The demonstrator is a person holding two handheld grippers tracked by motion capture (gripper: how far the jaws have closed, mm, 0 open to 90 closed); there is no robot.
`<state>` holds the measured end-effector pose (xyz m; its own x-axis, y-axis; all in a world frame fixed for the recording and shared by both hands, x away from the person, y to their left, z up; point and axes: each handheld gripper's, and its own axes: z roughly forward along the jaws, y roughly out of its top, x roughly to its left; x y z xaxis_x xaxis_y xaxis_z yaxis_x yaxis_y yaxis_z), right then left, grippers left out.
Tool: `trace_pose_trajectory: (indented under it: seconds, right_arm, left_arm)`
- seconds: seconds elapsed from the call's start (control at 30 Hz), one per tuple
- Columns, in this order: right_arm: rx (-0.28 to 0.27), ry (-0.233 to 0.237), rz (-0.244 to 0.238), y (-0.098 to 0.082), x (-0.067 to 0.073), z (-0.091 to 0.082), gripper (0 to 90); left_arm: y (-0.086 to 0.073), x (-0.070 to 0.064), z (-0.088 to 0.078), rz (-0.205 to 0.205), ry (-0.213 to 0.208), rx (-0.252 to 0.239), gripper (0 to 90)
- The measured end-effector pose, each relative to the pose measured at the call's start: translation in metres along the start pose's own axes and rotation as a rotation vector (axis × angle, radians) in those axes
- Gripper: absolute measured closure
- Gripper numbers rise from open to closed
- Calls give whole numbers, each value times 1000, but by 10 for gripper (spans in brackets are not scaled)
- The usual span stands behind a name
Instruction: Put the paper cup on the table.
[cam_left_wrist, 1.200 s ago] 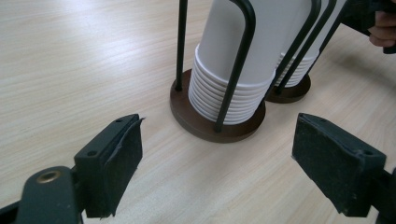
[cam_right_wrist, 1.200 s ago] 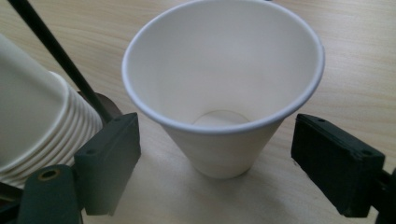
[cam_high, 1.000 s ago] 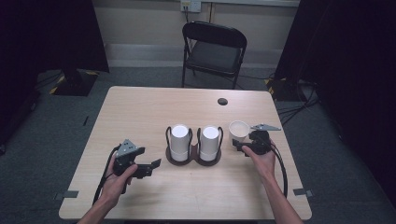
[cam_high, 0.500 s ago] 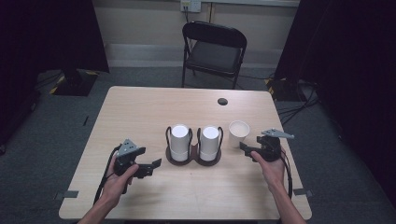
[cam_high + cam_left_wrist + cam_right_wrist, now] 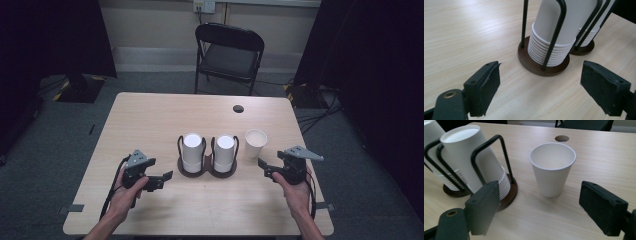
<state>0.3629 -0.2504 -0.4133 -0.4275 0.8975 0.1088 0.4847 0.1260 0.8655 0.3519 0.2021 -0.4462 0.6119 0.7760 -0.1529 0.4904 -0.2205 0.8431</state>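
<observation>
A single white paper cup [image 5: 255,143] [image 5: 552,168] stands upright and mouth-up on the wooden table [image 5: 150,120], just right of a dark two-post cup rack [image 5: 208,169]. The rack holds two stacks of upturned white cups [image 5: 192,151] [image 5: 224,152] [image 5: 559,32] [image 5: 471,157]. My right gripper [image 5: 264,167] [image 5: 545,212] sits open a little right of and nearer than the single cup, with nothing between its jaws. My left gripper [image 5: 165,180] [image 5: 540,87] rests open on the table left of the rack, pointing at it, and is also empty.
A round cable hole [image 5: 238,108] [image 5: 562,138] lies in the table's far right part. A black folding chair [image 5: 227,52] stands behind the table. Dark curtains hang on both sides, and cables trail from each gripper toward the person.
My right gripper has let go of the single cup and drawn back to the right and toward the person. The cup stays standing by the rack. The left gripper has not moved.
</observation>
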Motion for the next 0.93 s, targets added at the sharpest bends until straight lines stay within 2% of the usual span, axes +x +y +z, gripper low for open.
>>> trace_pose_trajectory:
  seconds: [0.17,0.27,0.3,0.37,0.53,0.63,0.73,0.93]
  right_arm:
    - [-9,7,-3,-2,13,-10,157]
    - [5,38,-10,-3,22,-13,154]
    - [9,55,-12,-5,29,-16,153]
    - [5,62,-9,-6,32,-17,152]
    - [26,106,-14,-21,48,-14,148]
    - [34,131,-7,-26,52,-12,145]
    - [42,130,-14,-28,53,-10,145]
    - [35,123,0,-28,47,-10,143]
  left_arm:
    - [-1,-2,0,4,0,3,159]
    - [-2,-1,-2,-11,-2,-5,159]
    - [-2,0,-3,-9,3,-3,159]
    - [-2,0,-3,-5,4,0,159]
    - [-3,-2,-2,-3,-3,11,159]
    - [-5,-3,-1,-6,-12,15,159]
    - [-6,-5,0,-5,-17,20,159]
    - [-7,-3,0,-11,-9,22,159]
